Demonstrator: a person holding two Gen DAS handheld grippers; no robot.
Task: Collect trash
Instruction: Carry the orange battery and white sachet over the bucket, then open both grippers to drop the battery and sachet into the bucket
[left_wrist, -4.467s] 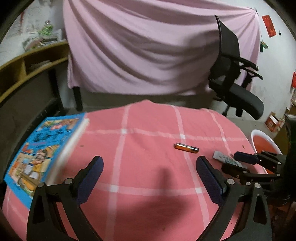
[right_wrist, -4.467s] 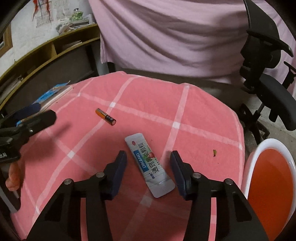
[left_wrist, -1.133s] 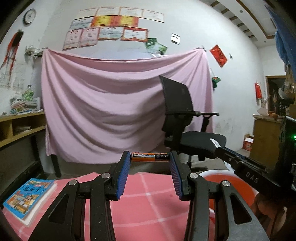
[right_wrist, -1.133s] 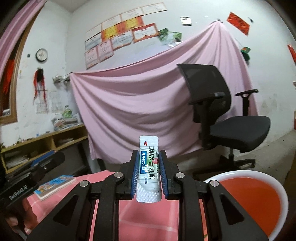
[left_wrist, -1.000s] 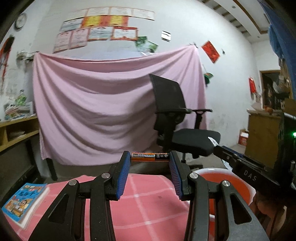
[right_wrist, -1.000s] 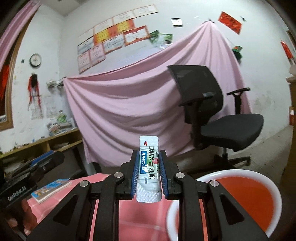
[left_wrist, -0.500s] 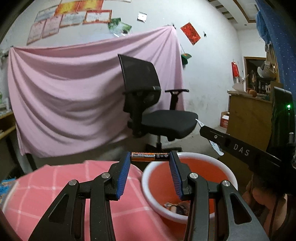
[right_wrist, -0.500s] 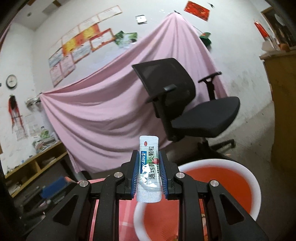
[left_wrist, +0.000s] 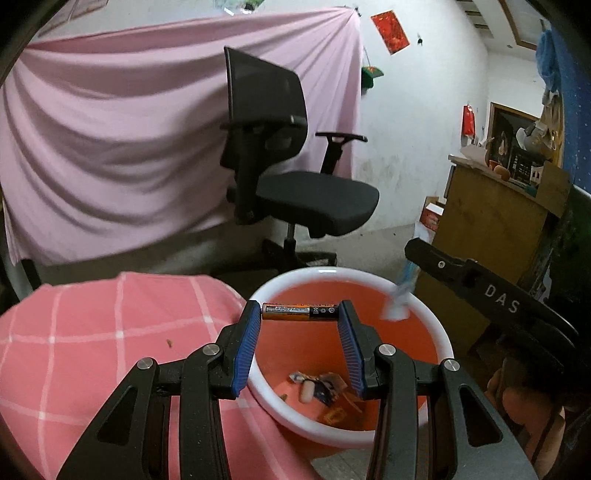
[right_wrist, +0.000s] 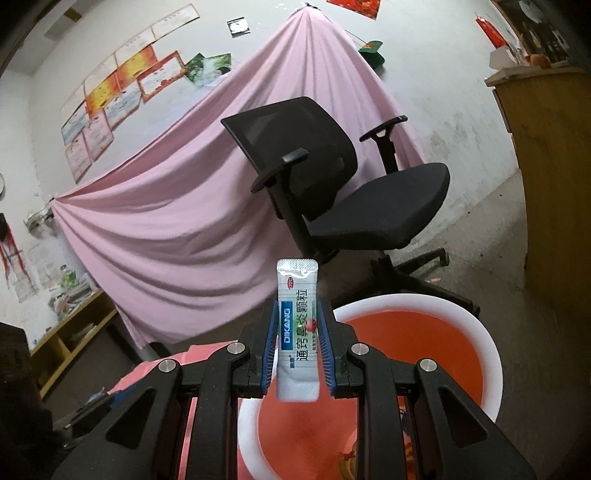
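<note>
Pinching a battery (left_wrist: 299, 312) end to end, the left gripper (left_wrist: 298, 347) holds it level, long axis crosswise, above the orange bin (left_wrist: 441, 334) beside the pink checked table (left_wrist: 92, 332); the right gripper (right_wrist: 297, 350) clamps a sachet (right_wrist: 297, 332) upright, long axis vertical, over the same bin (right_wrist: 487, 347).

Both cams sat low behind their own fingers, looking forward and a bit down. Left wrist view hung over the near rim of the orange basin (left_wrist: 439, 332), pink checked tablecloth (left_wrist: 92, 332) on its left, and caught the right gripper (left_wrist: 410, 254) coming in from the right. Right wrist view sat close over the same basin (right_wrist: 491, 354). Both shared it, the office chair (left_wrist: 295, 184) and pink curtain (left_wrist: 110, 147) far behind
</note>
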